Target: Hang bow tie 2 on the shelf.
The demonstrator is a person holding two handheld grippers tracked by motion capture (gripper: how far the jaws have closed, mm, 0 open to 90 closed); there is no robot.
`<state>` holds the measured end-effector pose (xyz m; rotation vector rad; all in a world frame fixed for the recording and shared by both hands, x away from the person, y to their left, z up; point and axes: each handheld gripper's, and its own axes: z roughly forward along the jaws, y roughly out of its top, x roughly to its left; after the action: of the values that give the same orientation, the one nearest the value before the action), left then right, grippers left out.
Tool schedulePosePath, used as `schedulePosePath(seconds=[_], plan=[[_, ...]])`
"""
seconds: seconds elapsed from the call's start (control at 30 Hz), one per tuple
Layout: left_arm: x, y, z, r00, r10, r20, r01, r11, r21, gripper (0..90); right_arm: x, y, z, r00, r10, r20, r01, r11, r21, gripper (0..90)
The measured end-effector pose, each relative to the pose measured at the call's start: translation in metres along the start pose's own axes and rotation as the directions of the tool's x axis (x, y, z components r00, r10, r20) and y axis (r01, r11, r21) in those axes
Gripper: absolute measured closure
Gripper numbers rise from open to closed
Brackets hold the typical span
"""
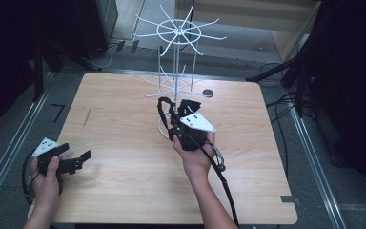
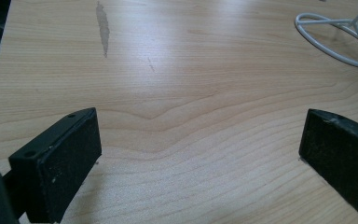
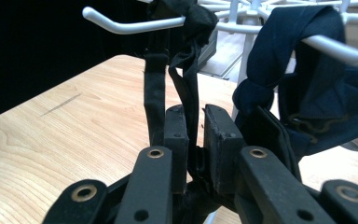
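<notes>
1. The left hand-held gripper (image 1: 78, 161) rests low on the wooden surface (image 1: 124, 191), well apart from the white wire rack (image 1: 176, 71) and nearer the person than the rack. Its jaws are spread wide, with only bare wood between them.
2. The right hand-held gripper (image 3: 195, 140) is held up just in front of the rack (the person's hand wraps around its body). Its jaws are almost pressed together, and they pinch a thin black strap (image 3: 189, 93).
3. That strap hangs down from a white hook (image 3: 121, 25) on the rack, straight into the jaws.
4. A dark blue cloth band (image 3: 303, 79) hangs on the next hook of the rack, just beside the strap. It has a knot in it.
5. The rack stands on the far half of the surface, with its round foot (image 2: 335, 42) flat on the wood.
</notes>
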<state>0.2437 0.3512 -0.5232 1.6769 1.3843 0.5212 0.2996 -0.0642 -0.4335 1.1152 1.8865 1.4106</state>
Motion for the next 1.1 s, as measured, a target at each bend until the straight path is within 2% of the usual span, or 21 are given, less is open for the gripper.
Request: schedulePosePath(seconds=[0.27, 0.73, 0.83, 1.1], plan=[[0.0, 0.0, 0.0, 1.0, 0.001, -0.001, -0.001, 1.0, 0.0, 0.0, -0.004, -0.005, 0.002, 1.0, 0.006, 0.003, -0.006, 1.0, 0.024, 75.7], [0.0, 0.0, 0.0, 1.0, -0.002, 0.0, 0.002, 1.0, -0.002, 0.0, -0.01, -0.016, 0.004, 0.9994, 0.024, 0.026, -0.025, 0.999, 0.036, 66.0], [0.0, 0.0, 0.0, 1.0, -0.001, 0.0, 0.001, 1.0, 0.0, 0.0, -0.011, -0.018, 0.003, 0.9993, 0.025, 0.029, -0.026, 0.999, 0.039, 60.7], [0.0, 0.0, 0.0, 1.0, 0.001, -0.001, -0.001, 1.0, 0.001, 0.0, -0.014, -0.022, -0.001, 0.9997, 0.024, -0.01, -0.024, 0.999, 0.033, 35.0]])
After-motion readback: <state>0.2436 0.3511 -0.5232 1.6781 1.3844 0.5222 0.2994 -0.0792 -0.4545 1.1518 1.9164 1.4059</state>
